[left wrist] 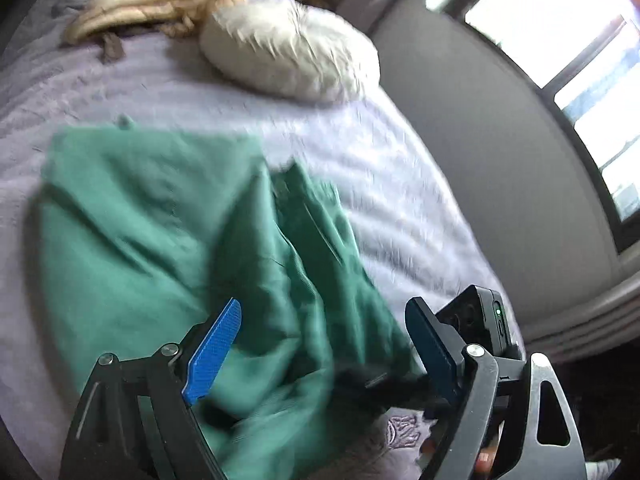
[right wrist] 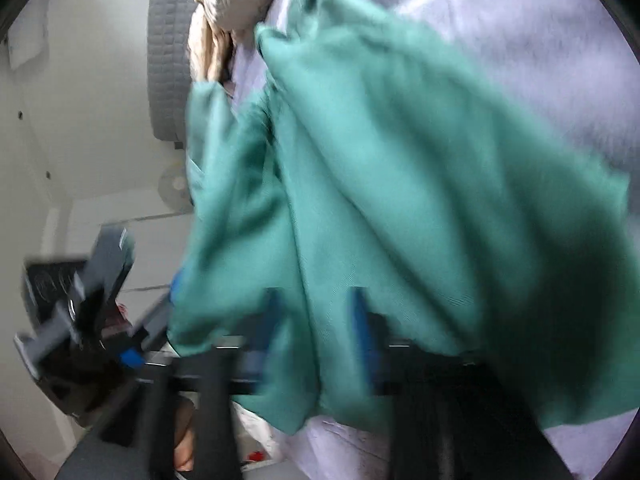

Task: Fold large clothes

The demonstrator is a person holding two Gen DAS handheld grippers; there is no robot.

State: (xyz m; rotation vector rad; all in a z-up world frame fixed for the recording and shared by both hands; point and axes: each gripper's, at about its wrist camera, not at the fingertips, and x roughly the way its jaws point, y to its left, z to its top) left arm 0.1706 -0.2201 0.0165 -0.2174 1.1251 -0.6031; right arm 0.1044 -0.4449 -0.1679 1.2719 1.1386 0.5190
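Left wrist view: the left tongs stand wide open, with one bright blue pad at the lower left and a darker pad at the lower right. Between them lies the green garment, but neither pad presses on it, so nothing is held. The garment is spread over the near half of a bed covered in pale lilac bedding. Its far part lies fairly flat, and its near part is bunched into ridges close to the bed's near edge. Towards the far end of the bed sit a fluffy white cushion and a cream bundle of cloth. A window glows beyond the bed's right edge. The picture is smeared by motion.

Right wrist view: heavily blurred. The right tongs appear part open, their blue pads apart, with a fold of the green garment hanging between and over them. Whether the pads still pinch it cannot be told for certain; it looks loose. The other tongs show dimly at the lower left.

The step appears to be laying down a fold. To do it well, the tongs should draw clear without dragging the cloth, then smooth the bunched near edge so the layers line up.
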